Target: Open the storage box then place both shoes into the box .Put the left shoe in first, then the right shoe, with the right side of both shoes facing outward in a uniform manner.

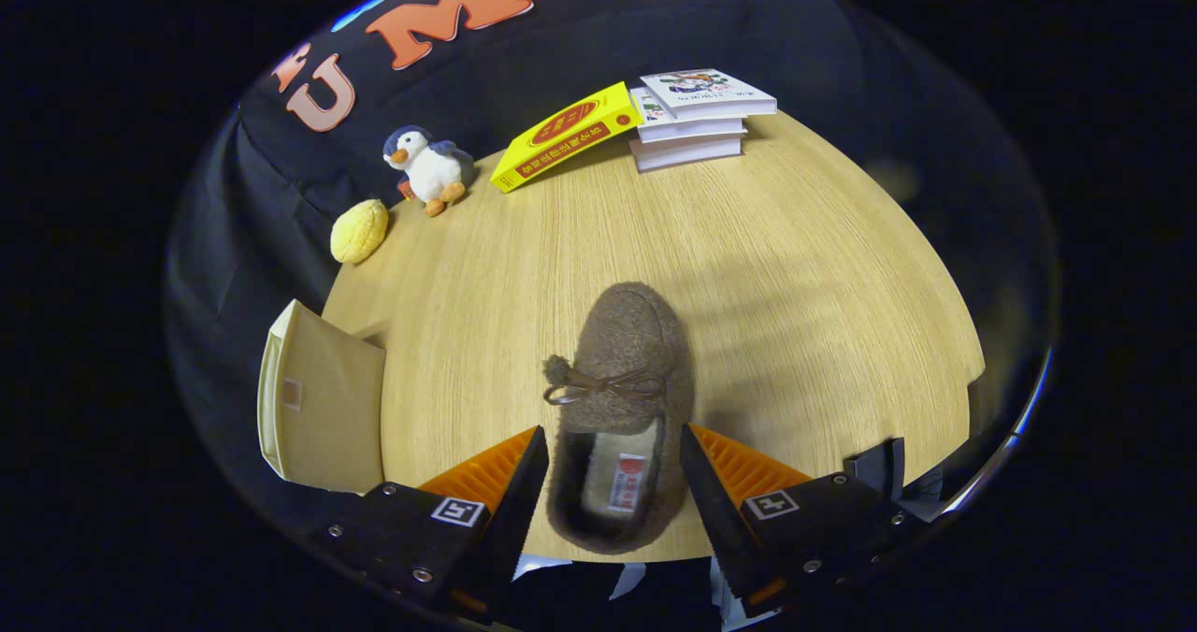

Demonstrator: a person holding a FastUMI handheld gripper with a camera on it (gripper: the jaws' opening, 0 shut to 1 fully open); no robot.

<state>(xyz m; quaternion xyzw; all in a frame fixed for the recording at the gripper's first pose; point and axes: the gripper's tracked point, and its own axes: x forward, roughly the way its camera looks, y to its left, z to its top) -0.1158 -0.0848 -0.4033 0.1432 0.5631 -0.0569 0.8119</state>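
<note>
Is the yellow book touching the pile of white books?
Touching. In the gripper view the yellow book leans tilted, its raised end resting against the stack of books. The gripper flanks the slipper.

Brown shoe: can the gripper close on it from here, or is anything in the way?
Probably yes. The brown shoe lies on the table, heel between the open gripper fingers, nothing blocking.

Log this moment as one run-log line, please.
stage: grasping shoe | gripper: jaws astride brown shoe heel, contact unclear | storage box: beside the fingers, on table

Gripper [612, 445] — square markers, screws
</note>
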